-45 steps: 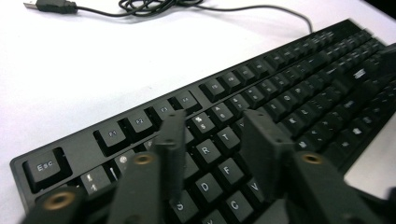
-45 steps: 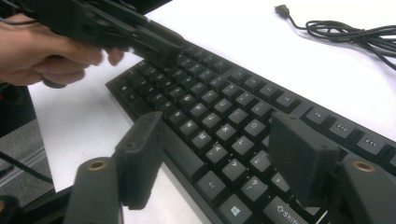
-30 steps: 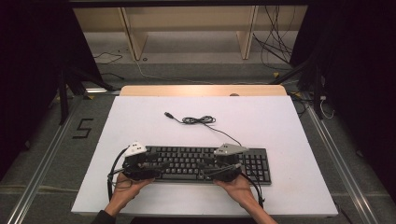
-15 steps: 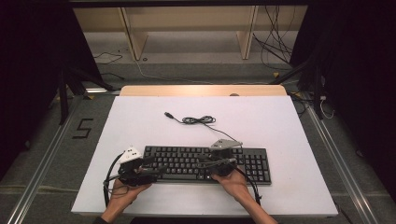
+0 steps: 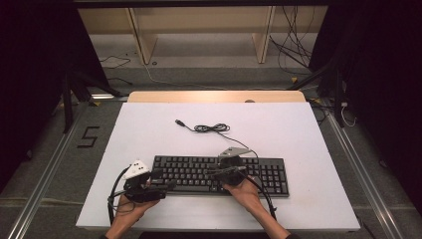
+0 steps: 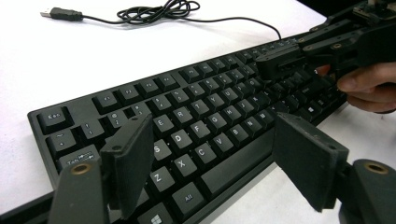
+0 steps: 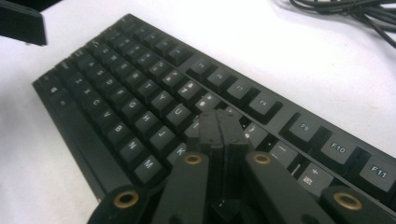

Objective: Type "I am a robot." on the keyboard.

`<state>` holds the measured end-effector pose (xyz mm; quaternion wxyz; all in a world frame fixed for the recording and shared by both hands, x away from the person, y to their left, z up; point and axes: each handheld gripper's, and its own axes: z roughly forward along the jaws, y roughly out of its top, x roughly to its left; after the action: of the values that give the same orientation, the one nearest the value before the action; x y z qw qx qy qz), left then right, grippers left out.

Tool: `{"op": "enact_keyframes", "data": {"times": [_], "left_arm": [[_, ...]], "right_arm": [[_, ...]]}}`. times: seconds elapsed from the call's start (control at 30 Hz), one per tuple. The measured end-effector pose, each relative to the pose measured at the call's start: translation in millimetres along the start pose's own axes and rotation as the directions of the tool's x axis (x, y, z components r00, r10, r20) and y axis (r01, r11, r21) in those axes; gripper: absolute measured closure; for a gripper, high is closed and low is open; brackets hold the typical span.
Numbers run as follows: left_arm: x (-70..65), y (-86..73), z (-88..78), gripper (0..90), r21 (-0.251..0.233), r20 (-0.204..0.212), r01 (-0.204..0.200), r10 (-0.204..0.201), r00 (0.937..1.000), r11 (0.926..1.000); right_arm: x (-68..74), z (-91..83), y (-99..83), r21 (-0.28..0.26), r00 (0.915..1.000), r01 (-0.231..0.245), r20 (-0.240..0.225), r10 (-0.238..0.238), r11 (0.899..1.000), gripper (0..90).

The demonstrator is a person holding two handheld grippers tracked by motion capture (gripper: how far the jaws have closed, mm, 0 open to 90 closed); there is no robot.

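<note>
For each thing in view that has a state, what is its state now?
Keyboard: flat on the white table, not lifted.
Keyboard cable: partly coiled, USB plug free, connected to nothing.
Left tool: jaws open at the keyboard's left end, nothing pressed between the pads.
Right tool: jaws shut with nothing between them, tips over the keys.

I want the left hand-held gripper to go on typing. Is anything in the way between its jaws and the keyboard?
Nothing visible. The left hand-held gripper hangs open just above the keyboard, over its left end.
</note>
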<state>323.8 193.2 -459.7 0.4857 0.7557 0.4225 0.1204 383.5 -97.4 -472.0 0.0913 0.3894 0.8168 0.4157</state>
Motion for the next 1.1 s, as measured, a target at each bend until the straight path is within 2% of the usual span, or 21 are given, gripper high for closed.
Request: {"op": "enact_keyframes", "data": {"times": [0.5,0.77,0.93,1.1], "left_arm": [[-1.0,-1.8,-1.6,27.0,-0.001,-0.002,0.0,0.0,1.0,1.0],[0.0,-2.0,-2.2,26.8,0.002,-0.005,-0.001,0.001,1.0,1.0],[1.7,-2.0,-1.9,26.8,-0.003,-0.01,0.002,-0.002,0.9999,1.0],[2.7,-2.4,-2.1,26.8,-0.003,-0.014,0.009,-0.009,0.9999,1.0]], "right_arm": [[0.0,10.0,-1.2,0.043,0.9997,0.001,0.026,-0.002,0.999,90.0],[1.7,10.9,-2.1,0.039,0.9992,0.002,0.039,-0.003,0.999,90.0],[0.3,8.6,-1.4,0.034,0.9994,-0.026,0.025,0.025,0.999,90.0],[-1.5,0.5,0.5,-0.004,0.999,-0.045,0.005,0.045,0.999,83.4]]}}
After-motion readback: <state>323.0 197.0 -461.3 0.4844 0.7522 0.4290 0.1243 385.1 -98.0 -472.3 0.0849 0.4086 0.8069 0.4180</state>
